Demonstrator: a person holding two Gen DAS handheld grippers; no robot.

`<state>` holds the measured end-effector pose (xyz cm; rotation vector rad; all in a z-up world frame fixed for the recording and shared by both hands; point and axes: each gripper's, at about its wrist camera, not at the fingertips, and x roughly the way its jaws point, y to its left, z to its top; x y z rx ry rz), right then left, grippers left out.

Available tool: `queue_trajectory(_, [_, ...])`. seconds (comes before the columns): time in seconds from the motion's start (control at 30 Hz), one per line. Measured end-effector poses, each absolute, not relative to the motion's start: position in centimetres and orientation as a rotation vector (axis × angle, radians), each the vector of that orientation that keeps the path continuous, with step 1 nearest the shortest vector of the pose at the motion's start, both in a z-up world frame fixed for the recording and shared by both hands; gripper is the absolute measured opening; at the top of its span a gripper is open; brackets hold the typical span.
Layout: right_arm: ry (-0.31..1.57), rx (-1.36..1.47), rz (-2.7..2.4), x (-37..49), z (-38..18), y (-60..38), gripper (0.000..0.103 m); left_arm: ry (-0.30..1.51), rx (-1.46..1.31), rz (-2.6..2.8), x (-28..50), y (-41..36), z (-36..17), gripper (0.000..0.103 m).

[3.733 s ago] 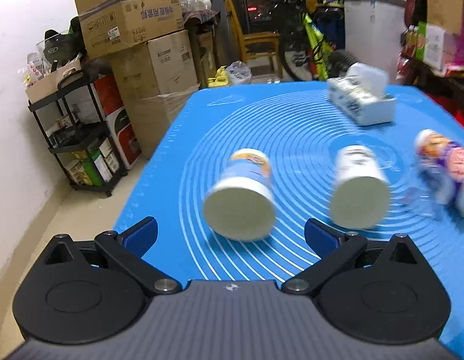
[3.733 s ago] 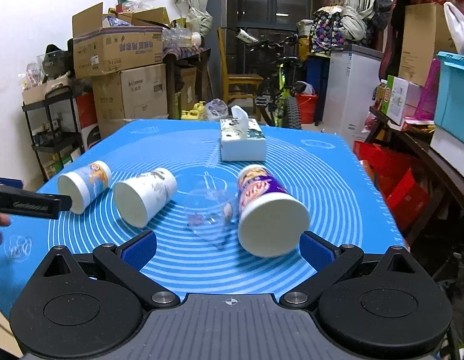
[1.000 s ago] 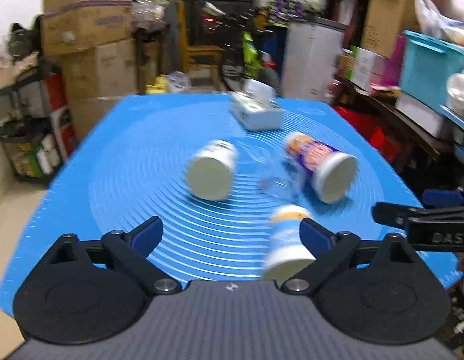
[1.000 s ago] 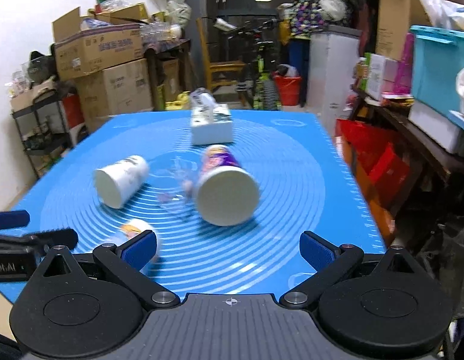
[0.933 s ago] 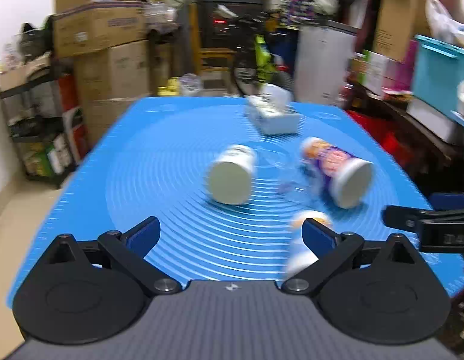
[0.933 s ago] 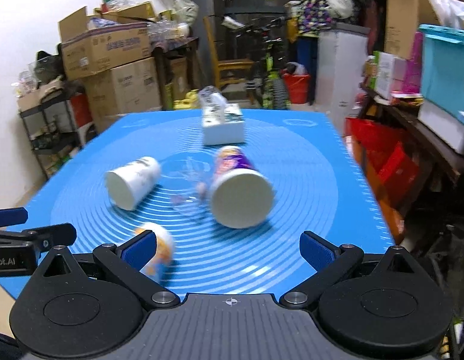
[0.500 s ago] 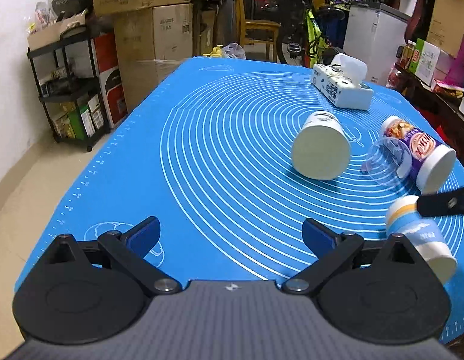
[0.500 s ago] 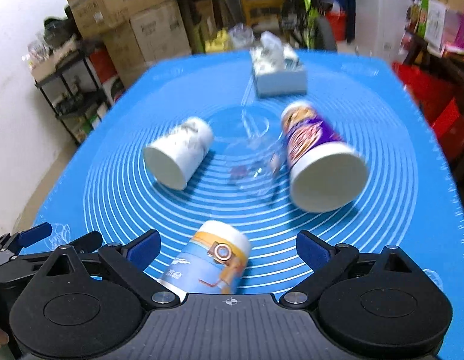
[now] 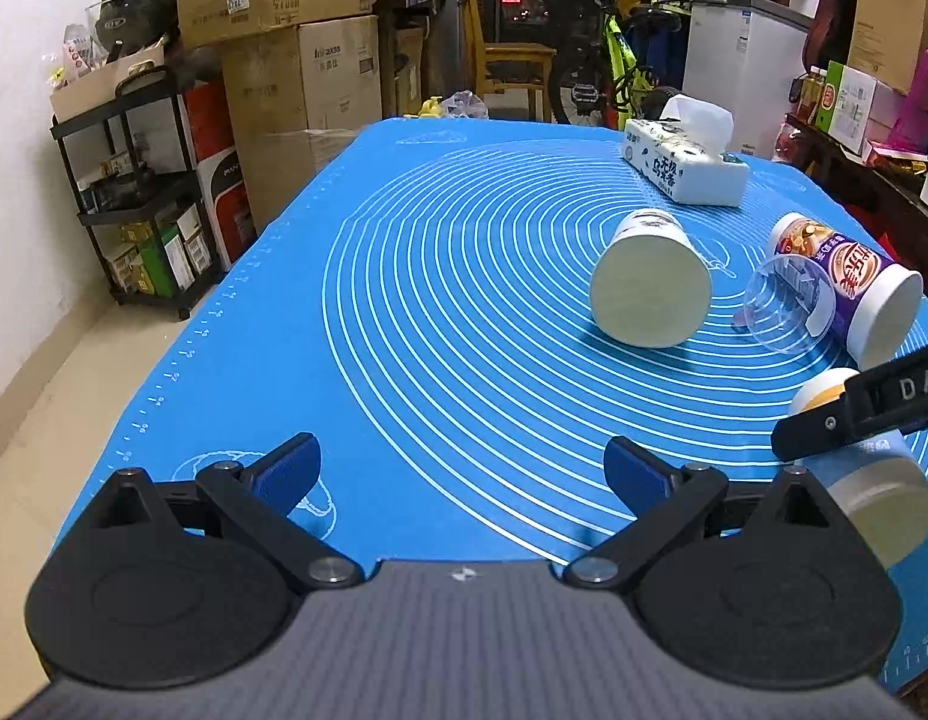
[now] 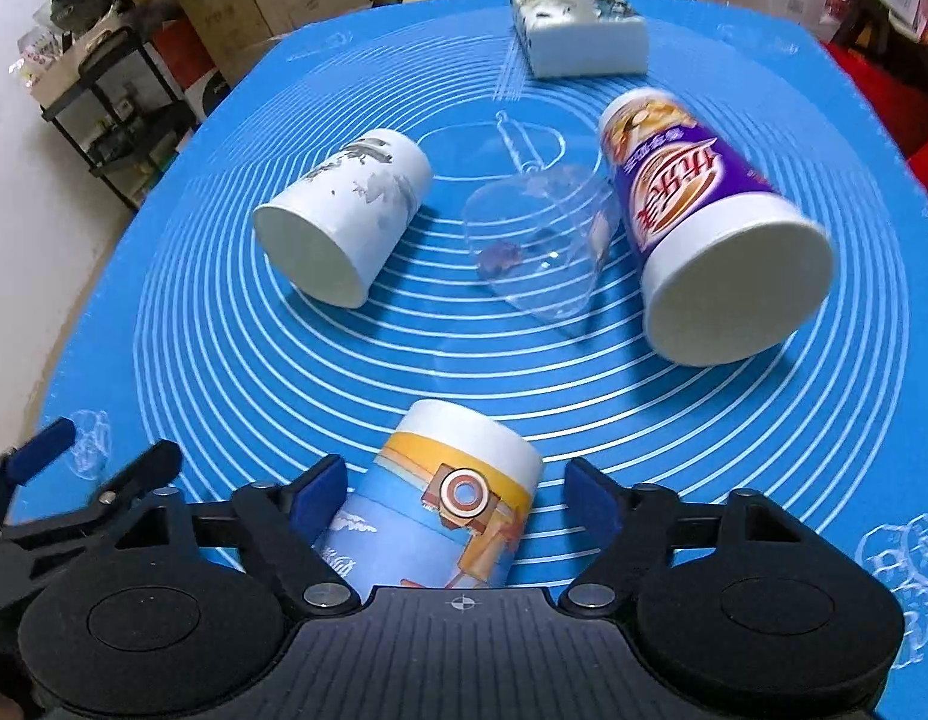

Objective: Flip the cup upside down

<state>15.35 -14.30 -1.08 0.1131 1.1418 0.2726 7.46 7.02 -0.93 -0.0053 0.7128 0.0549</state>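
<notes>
A blue and yellow paper cup point(image 10: 446, 510) lies on its side on the blue mat point(image 10: 194, 360), base pointing away. My right gripper point(image 10: 455, 504) is open, its jaws on either side of this cup with gaps showing. The cup also shows in the left wrist view point(image 9: 872, 480), mouth toward the camera, with a right finger point(image 9: 866, 414) across it. My left gripper point(image 9: 461, 474) is open and empty over the mat's near left part.
A white cup point(image 10: 344, 222), a clear plastic cup point(image 10: 536, 246) and a purple cup point(image 10: 710, 228) lie on their sides mid-mat. A tissue box point(image 10: 578, 30) stands at the far side. Shelves and cardboard boxes point(image 9: 272, 18) stand left of the table.
The blue and yellow cup was moved from the left side to the front of the mat. My right gripper has come down around it. My left gripper has drawn back to the left.
</notes>
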Motion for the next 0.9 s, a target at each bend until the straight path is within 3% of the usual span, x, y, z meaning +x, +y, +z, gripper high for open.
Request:
queue_trajectory(0.23, [1.017, 0.099, 0.287, 13.8, 0.1, -14.4, 0.064, 0.682, -0.013, 0.063, 7.1, 7.0, -0.6, 0.1])
queue_trajectory(0.53, [0.592, -0.012, 0.209, 9.3, 1.9, -15.0, 0.064, 0.615, -0.051, 0.115, 6.6, 7.5, 0.2, 0.1])
queue_trajectory(0.7, [0.344, -0.164, 0.18, 7.3, -0.1, -14.6, 0.064, 0.619, -0.04, 0.102, 6.6, 7.1, 0.0, 0.1])
queue_trajectory(0.9, [0.302, -0.174, 0.184, 6.4, -2.5, -15.7, 0.064, 0.598, -0.028, 0.077, 6.3, 6.5, 0.0, 0.1])
